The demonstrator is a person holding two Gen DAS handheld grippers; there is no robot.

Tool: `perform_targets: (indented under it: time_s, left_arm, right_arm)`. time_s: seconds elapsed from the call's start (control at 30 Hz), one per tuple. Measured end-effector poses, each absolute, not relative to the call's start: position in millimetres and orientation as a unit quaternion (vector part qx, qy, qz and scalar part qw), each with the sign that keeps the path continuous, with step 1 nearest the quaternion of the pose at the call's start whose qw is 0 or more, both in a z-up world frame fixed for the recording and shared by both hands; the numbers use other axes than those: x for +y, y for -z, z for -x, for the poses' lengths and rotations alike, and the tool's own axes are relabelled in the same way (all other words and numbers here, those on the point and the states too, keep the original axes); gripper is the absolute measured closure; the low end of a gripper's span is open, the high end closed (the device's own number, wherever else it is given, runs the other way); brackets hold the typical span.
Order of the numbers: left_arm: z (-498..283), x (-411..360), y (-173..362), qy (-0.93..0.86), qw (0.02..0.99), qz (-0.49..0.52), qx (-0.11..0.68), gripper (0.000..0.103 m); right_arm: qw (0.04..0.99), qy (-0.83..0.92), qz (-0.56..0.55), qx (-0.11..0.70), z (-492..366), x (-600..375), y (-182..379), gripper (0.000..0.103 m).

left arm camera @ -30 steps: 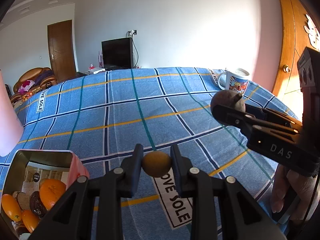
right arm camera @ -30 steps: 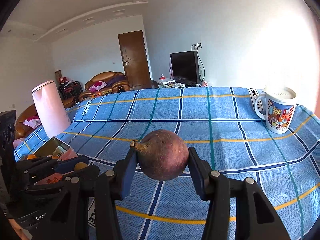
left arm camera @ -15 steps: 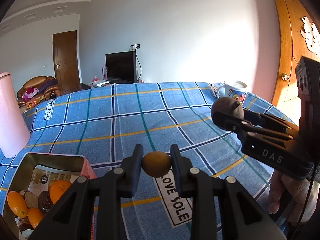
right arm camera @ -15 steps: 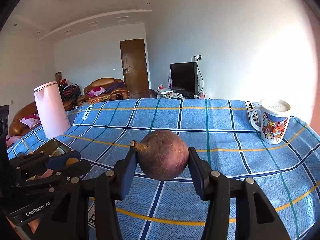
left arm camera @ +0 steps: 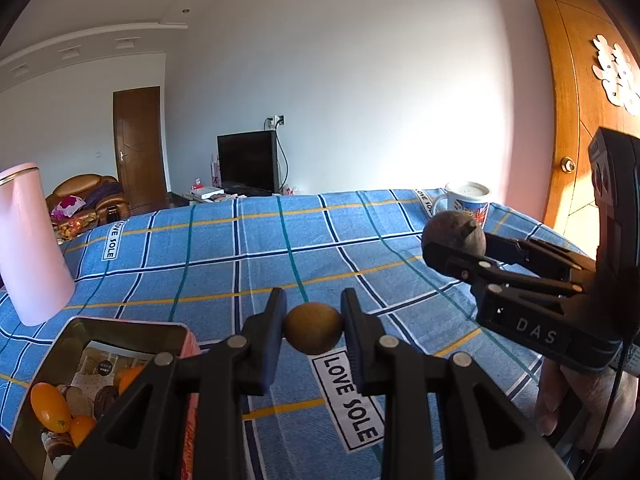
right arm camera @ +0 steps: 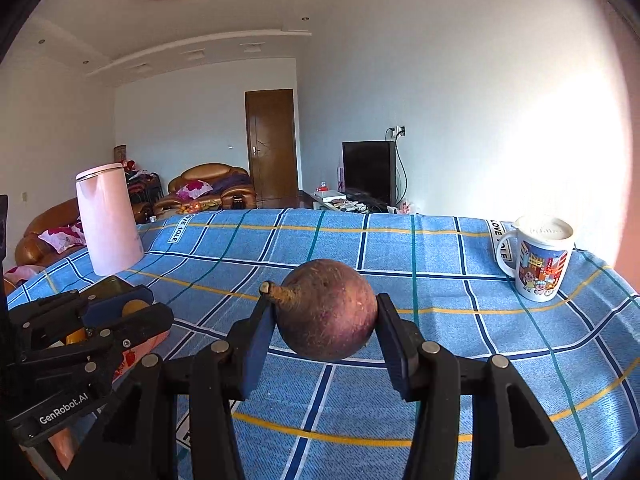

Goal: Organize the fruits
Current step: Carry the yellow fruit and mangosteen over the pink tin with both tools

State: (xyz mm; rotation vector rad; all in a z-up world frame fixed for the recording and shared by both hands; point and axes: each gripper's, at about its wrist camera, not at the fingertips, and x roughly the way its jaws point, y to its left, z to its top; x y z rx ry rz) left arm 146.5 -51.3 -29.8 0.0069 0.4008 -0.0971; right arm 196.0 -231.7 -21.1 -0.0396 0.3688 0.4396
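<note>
My left gripper [left arm camera: 314, 326] is shut on a small brown round fruit [left arm camera: 314, 328], held above the blue plaid tablecloth. My right gripper [right arm camera: 326, 312] is shut on a large purple-brown round fruit with a stem [right arm camera: 328, 312]; it shows in the left wrist view [left arm camera: 454, 236] at the right. An open pink tin [left arm camera: 64, 344] at lower left holds orange fruits [left arm camera: 50, 406] and dark ones. The left gripper shows in the right wrist view [right arm camera: 132, 310] at the left, above the tin.
A pink kettle [left arm camera: 30, 244] stands at the left of the table and also shows in the right wrist view [right arm camera: 108, 220]. A printed mug [right arm camera: 538, 260] stands at the far right. The table edge lies beyond them, with a sofa and TV behind.
Both grippers have risen and tilted up with their fruits still held; the table now sits lower in both views and more of the tin and kettle shows.
</note>
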Motion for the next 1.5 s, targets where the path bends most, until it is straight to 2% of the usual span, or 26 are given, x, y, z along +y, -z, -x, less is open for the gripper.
perform_targets:
  time_s: [0.53,1.5]
  left_arm:
    - [-129.7,-44.5,28.0,0.055,0.981,-0.001,0.184,0.074]
    - [-76.9,6.4,23.4,0.025,0.985,0.029,0.169,0.074]
  right_arm:
    - [0.954,-0.218,0.035,0.203,-172.2,-227.1,24.0,0.051]
    - [0.936,-0.287,0.060,0.195,-127.8,-165.8,17.6,0.051]
